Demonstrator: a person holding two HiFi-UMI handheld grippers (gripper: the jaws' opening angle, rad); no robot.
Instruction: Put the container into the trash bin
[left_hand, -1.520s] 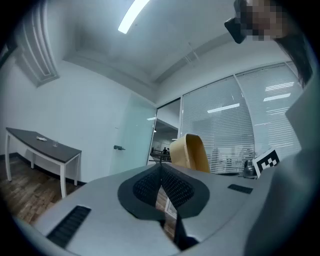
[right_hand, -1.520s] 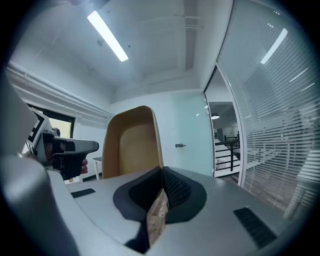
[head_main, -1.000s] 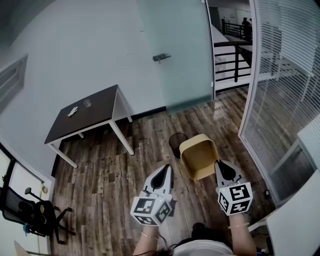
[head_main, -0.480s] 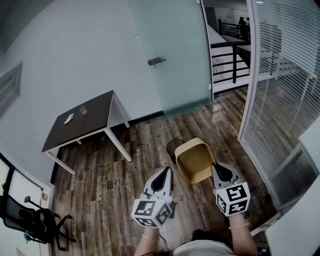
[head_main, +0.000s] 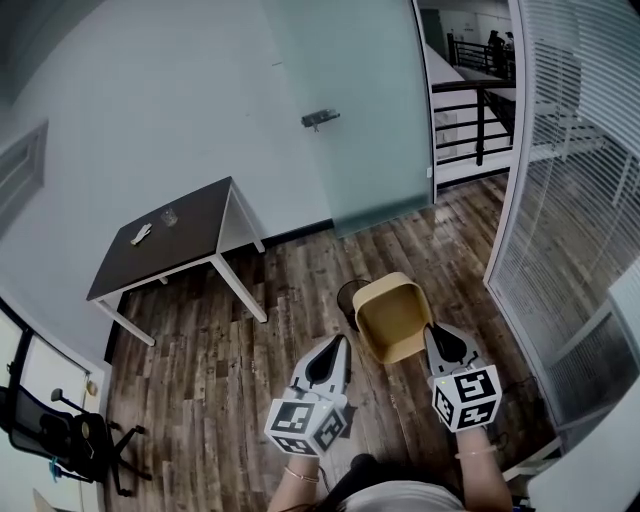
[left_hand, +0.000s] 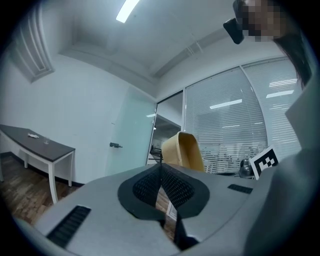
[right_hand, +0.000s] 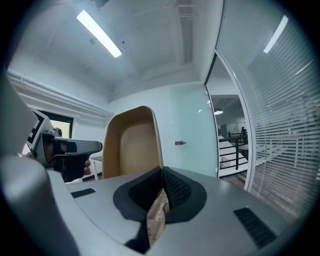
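Observation:
A tan plastic container (head_main: 392, 318) hangs tilted in the air, its open side facing up toward me. My right gripper (head_main: 438, 332) is shut on its near right rim. In the right gripper view the container (right_hand: 132, 145) rises straight ahead of the jaws, and the right gripper (right_hand: 162, 171) pinches its edge. A black mesh trash bin (head_main: 349, 293) stands on the floor, partly hidden behind the container's left edge. My left gripper (head_main: 333, 343) is shut on nothing, to the left of the container. The container (left_hand: 183, 149) shows beyond the left gripper (left_hand: 160, 165).
A dark table (head_main: 190, 232) with white legs stands by the wall at left, with small items on it. A frosted glass door (head_main: 350, 110) is ahead, a glass wall with blinds (head_main: 570, 190) at right. An office chair (head_main: 70, 432) sits at lower left.
The head view has shifted slightly. The container stays in my right gripper's hold near the bin, and both grippers keep nearly the same places.

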